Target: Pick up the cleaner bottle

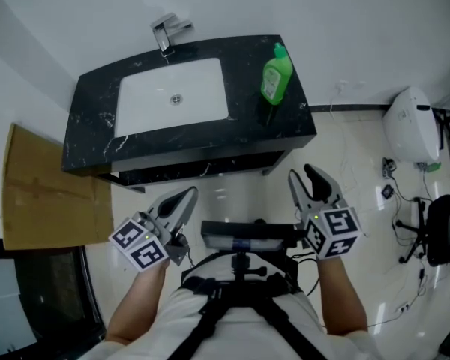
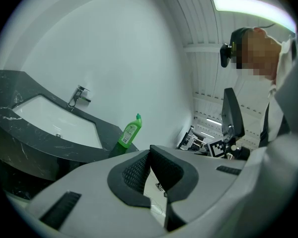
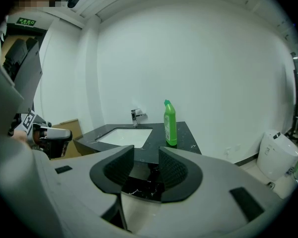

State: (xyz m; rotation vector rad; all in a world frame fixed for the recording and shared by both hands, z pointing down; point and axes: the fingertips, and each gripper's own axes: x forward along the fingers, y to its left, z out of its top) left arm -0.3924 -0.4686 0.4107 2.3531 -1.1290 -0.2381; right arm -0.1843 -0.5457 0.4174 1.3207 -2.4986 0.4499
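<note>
The green cleaner bottle [image 1: 276, 75] stands upright on the right end of the black marble counter [image 1: 97, 103], beside the white sink [image 1: 172, 96]. It also shows in the left gripper view [image 2: 129, 134] and the right gripper view [image 3: 170, 125]. My left gripper [image 1: 189, 196] hangs in front of the counter's lower edge, and its jaws meet at the tips [image 2: 150, 151] with nothing between them. My right gripper [image 1: 306, 177] is lower right of the counter, well short of the bottle. It is open [image 3: 146, 155] with a bare gap, pointed toward the counter.
A chrome faucet [image 1: 165, 32] stands behind the sink. Flat cardboard [image 1: 45, 190] leans at the left of the vanity. A white appliance [image 1: 410, 126], a black chair [image 1: 437, 231] and loose cables sit on the glossy floor at the right.
</note>
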